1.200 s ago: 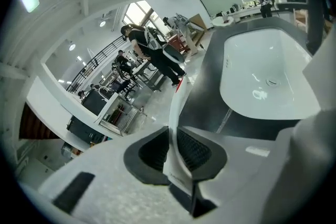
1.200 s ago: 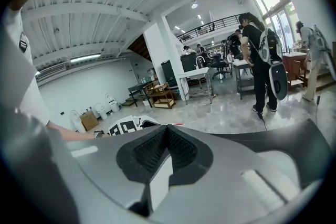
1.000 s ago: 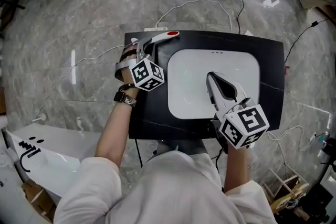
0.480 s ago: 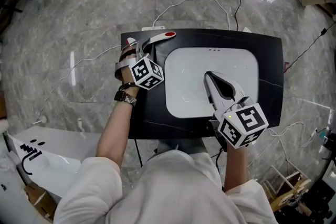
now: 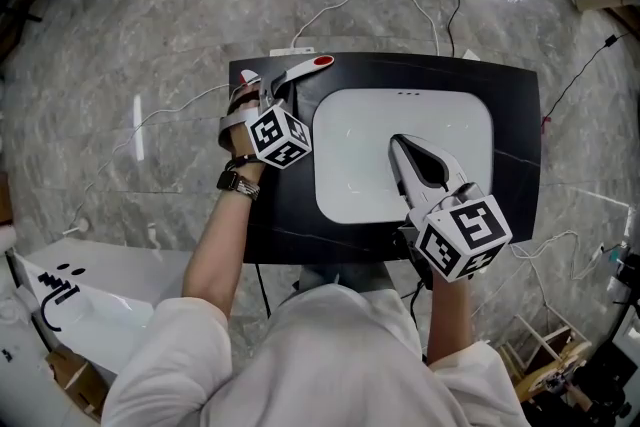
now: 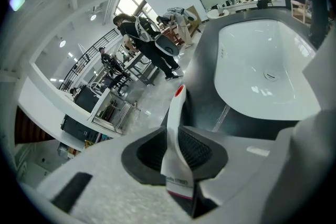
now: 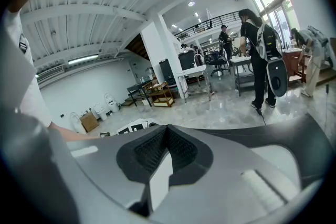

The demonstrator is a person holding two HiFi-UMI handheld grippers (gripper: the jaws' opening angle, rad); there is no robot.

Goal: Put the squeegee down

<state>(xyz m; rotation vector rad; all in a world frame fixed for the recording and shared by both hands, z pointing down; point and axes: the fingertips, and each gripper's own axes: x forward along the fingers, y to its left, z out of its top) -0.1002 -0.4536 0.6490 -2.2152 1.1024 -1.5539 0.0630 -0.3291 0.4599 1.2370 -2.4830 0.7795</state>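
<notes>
The squeegee (image 5: 300, 69) is white with a red tip and lies along the far left corner of the black countertop (image 5: 515, 115). My left gripper (image 5: 268, 91) is around its near end. In the left gripper view the handle (image 6: 176, 113) stands between the two dark pads (image 6: 202, 148), which still touch it on both sides while the jaws are opening. My right gripper (image 5: 402, 148) is shut with nothing in it, over the white sink basin (image 5: 360, 125). Its pads (image 7: 149, 152) meet in a line.
White cables (image 5: 370, 3) trail over the marble floor behind the counter. A white box (image 5: 90, 290) stands at the lower left. In the gripper views, people (image 7: 260, 55) stand among tables and shelves farther off in the room.
The head view shifted slightly. Both grippers and the squeegee keep their places on the counter.
</notes>
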